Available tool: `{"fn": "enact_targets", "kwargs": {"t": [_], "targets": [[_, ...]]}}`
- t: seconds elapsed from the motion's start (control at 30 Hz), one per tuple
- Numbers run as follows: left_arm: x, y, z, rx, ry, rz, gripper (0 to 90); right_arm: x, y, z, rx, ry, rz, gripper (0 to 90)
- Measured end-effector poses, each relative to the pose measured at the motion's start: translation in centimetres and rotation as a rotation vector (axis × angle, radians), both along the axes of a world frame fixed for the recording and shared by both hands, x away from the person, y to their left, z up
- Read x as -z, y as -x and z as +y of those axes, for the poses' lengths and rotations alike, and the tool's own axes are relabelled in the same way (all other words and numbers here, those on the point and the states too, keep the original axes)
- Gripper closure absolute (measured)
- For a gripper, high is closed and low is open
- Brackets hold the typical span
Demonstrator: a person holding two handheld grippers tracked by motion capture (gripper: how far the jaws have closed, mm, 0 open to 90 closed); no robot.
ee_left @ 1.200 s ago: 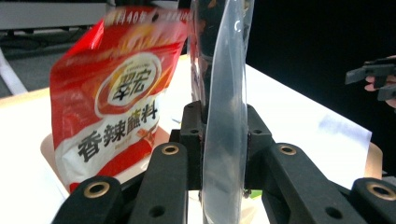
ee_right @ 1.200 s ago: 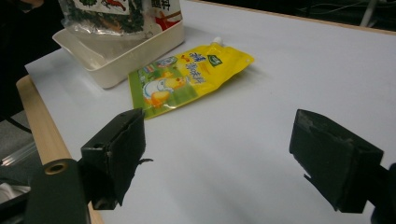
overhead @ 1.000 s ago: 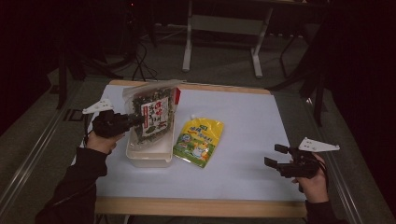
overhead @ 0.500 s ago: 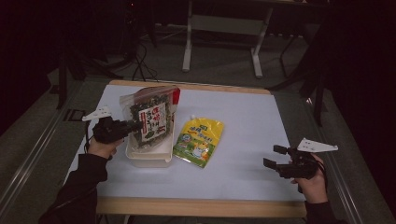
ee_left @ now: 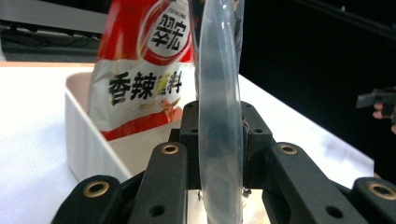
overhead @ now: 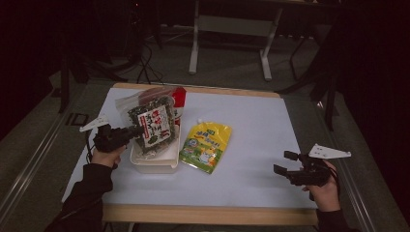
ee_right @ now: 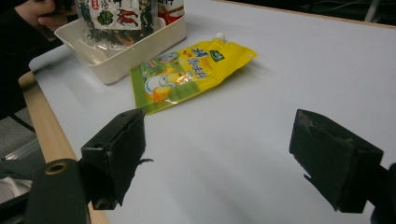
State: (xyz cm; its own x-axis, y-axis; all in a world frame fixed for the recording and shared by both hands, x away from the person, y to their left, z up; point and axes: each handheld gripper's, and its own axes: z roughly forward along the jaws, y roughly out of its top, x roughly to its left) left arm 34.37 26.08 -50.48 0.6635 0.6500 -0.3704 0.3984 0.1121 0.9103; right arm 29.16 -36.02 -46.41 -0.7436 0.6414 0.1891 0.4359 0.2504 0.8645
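Note:
A clear bag of dark seaweed [overhead: 152,123] with a red and white label stands tilted in a white tray [overhead: 152,166]. My left gripper [overhead: 133,131] is shut on the bag's left edge. In the left gripper view that clear edge [ee_left: 219,116] runs upright between the jaws. A red and white pouch [overhead: 178,96] leans in the tray's far end [ee_left: 140,74]. A yellow spouted pouch [overhead: 205,145] lies flat right of the tray. My right gripper [overhead: 283,163] is open and holds nothing at the front right, with its jaws pointing at the yellow pouch [ee_right: 187,70].
The white tabletop [overhead: 270,130] has a wooden front edge [overhead: 208,214]. Open room lies between the yellow pouch and my right gripper. Dark floor and metal stand legs [overhead: 196,43] are beyond the far edge.
My left gripper has come slightly toward the near edge and down with the seaweed bag, which now sits lower in the tray. The right gripper has barely moved.

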Motion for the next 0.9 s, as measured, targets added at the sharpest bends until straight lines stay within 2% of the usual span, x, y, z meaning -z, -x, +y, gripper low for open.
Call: {"fn": "enact_targets", "kwargs": {"t": [0.17, 0.2, 0.27, 0.33, 0.37, 0.43, 0.47, 0.53, 0.57, 0.6, 0.63, 0.73, 0.9], "targets": [[0.5, 0.2, 0.2, -0.013, 0.03, 0.004, 77.9, 0.0, 0.0, 0.0, 0.0, -0.001, 0.001, 17.9], [0.5, 0.1, 0.2, -0.016, 0.037, 0.015, 77.7, 0.0, 0.0, 0.0, -0.001, -0.001, 0.001, 17.9], [0.4, 0.0, 0.2, -0.016, 0.035, 0.021, 77.6, 0.0, 0.0, 0.1, -0.002, -0.001, -0.001, 17.9], [0.0, -0.1, 0.1, -0.018, 0.012, 0.032, 76.2, -0.1, 0.0, 0.1, -0.003, -0.001, -0.001, 17.9], [-0.4, -0.1, -0.1, -0.035, -0.021, 0.032, 75.1, -0.1, 0.0, 0.1, -0.002, 0.0, 0.002, 17.9], [-0.5, 0.0, -0.2, -0.042, -0.038, 0.034, 74.0, -0.1, 0.0, 0.1, -0.002, 0.002, 0.001, 17.9], [-0.6, 0.1, -0.5, -0.045, -0.052, 0.035, 68.2, -0.2, 0.0, 0.2, -0.006, 0.003, 0.003, 17.9], [-0.7, 0.2, -0.6, -0.044, -0.056, 0.033, 67.9, -0.2, 0.0, 0.2, -0.006, 0.005, 0.003, 17.9], [-0.9, 0.3, -0.8, -0.071, -0.081, 0.035, 61.8, -0.2, 0.0, 0.3, -0.007, 0.006, 0.003, 17.9], [-0.9, 0.3, -0.8, -0.071, -0.081, 0.035, 57.1, -0.2, 0.0, 0.3, -0.007, 0.007, -0.001, 17.9], [-1.0, 0.5, -0.9, -0.086, -0.09, 0.036, 57.1, -0.2, 0.0, 0.3, -0.007, 0.007, -0.001, 17.9], [-1.4, 0.9, -1.0, -0.107, -0.112, 0.028, 48.6, -0.2, -0.1, 0.6, -0.009, 0.025, -0.002, 17.4], [-2.1, 1.7, -1.2, -0.114, -0.112, 0.03, 37.4, 0.0, -0.3, 0.8, -0.003, 0.024, 0.01, 15.5]]}}
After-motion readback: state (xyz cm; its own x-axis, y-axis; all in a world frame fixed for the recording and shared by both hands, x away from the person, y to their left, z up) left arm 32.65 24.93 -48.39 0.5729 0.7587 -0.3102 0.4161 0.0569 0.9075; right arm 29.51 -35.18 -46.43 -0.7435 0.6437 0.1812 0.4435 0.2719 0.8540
